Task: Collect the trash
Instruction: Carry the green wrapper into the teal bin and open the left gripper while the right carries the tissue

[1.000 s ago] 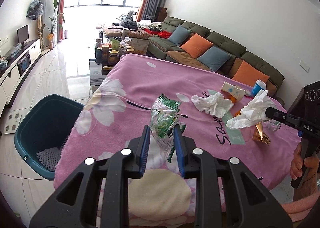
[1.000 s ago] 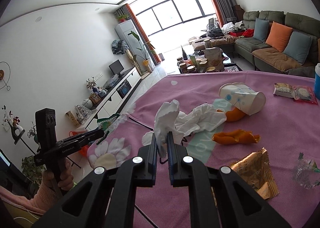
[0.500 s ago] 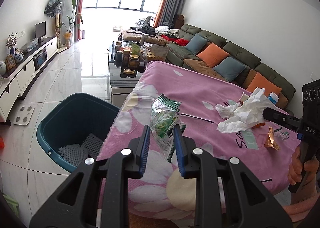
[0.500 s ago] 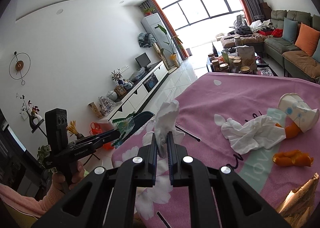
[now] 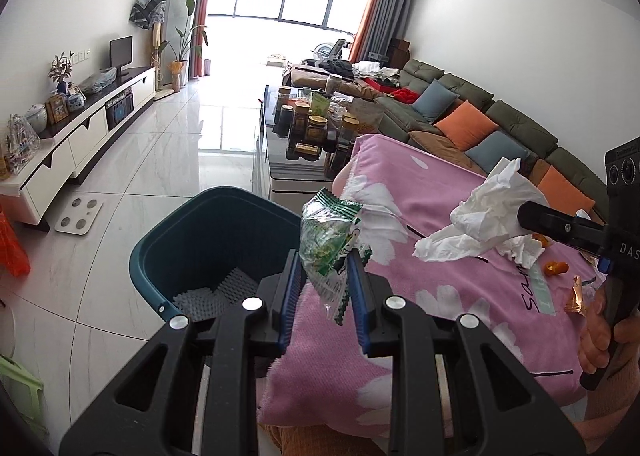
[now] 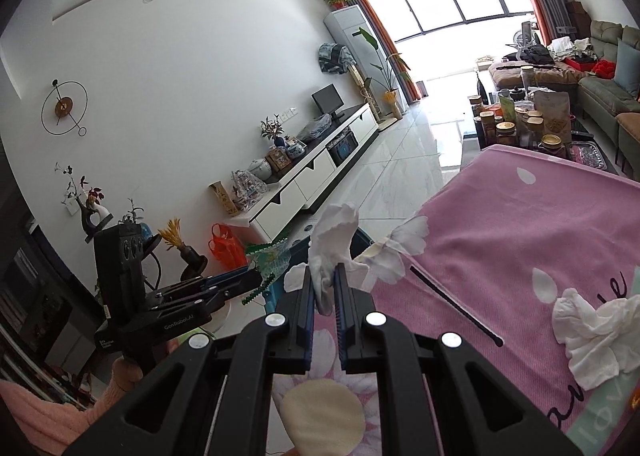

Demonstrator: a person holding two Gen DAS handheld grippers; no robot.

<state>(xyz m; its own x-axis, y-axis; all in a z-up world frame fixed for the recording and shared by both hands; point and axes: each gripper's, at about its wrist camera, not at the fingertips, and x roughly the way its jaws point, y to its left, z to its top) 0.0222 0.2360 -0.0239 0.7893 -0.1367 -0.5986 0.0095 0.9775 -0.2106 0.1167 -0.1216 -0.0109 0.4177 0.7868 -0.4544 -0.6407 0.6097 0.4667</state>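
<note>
A pink flowered tablecloth (image 5: 440, 192) covers the table; the teal bin (image 5: 208, 240) stands just beside its edge. The left gripper (image 5: 324, 288) clamps a green snack wrapper (image 5: 326, 240), and the right gripper (image 6: 323, 296) pinches a white tissue (image 6: 332, 240).

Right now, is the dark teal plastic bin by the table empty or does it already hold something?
Not empty: the dark teal plastic bin holds white foam-net packing on its floor. Its near part is hidden behind the left claw.

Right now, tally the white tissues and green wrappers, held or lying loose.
White tissues: 2, one in the right hand-held gripper, one on the pink cloth
Green wrappers: 1, in the left hand-held gripper
Total: 3
</note>
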